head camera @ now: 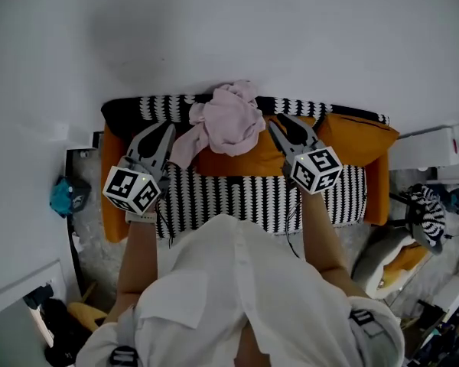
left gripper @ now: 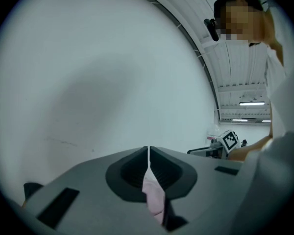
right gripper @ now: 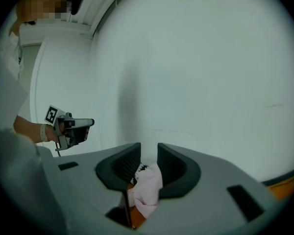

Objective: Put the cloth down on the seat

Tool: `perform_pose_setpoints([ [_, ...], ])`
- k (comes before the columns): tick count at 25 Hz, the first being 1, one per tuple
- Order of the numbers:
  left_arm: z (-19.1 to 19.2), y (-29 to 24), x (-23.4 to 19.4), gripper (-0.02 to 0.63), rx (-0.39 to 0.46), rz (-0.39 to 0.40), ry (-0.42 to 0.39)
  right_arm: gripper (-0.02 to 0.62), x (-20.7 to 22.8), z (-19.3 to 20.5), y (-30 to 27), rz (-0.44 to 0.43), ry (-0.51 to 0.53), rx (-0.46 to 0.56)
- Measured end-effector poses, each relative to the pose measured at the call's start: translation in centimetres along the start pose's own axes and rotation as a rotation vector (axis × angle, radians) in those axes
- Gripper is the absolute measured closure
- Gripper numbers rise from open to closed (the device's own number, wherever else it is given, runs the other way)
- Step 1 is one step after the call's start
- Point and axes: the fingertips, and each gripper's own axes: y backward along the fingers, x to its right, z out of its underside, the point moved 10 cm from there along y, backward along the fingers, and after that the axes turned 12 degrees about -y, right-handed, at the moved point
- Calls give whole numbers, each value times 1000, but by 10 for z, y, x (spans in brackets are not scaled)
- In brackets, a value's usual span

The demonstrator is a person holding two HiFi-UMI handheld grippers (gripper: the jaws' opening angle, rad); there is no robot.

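Note:
A crumpled pink cloth (head camera: 229, 121) hangs bunched over the back of a black-and-white patterned sofa seat (head camera: 237, 197), held up between both grippers. My left gripper (head camera: 167, 128) is at the cloth's left tail. In the left gripper view its jaws (left gripper: 148, 151) stand almost together, with a strip of the cloth (left gripper: 153, 195) pinched between them. My right gripper (head camera: 278, 122) is at the cloth's right edge. In the right gripper view its jaws (right gripper: 149, 148) stand a little apart at the tips, and a wad of the cloth (right gripper: 146, 190) fills the gap lower down, touching both pads.
Orange cushions (head camera: 359, 136) lie along the sofa's back and right end, with an orange side (head camera: 111, 197) at the left. A white wall rises directly behind. A second seat with a striped cushion (head camera: 428, 209) and clutter stand at the right. The person's white shirt (head camera: 237, 297) fills the foreground.

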Motion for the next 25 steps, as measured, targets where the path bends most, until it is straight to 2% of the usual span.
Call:
perform_pose_setpoints([
  [4, -12, 12, 10, 580, 20, 1, -30, 551, -18, 4, 33, -7, 6, 91],
  [7, -16, 22, 18, 580, 29, -5, -31, 583, -27, 8, 50, -4, 8, 115],
  [14, -21, 42, 28, 580, 35, -24, -48, 588, -41, 1, 68, 6, 75, 150],
  [25, -23, 63, 31, 580, 46, -67, -49, 588, -54, -1, 64, -37, 85, 154],
])
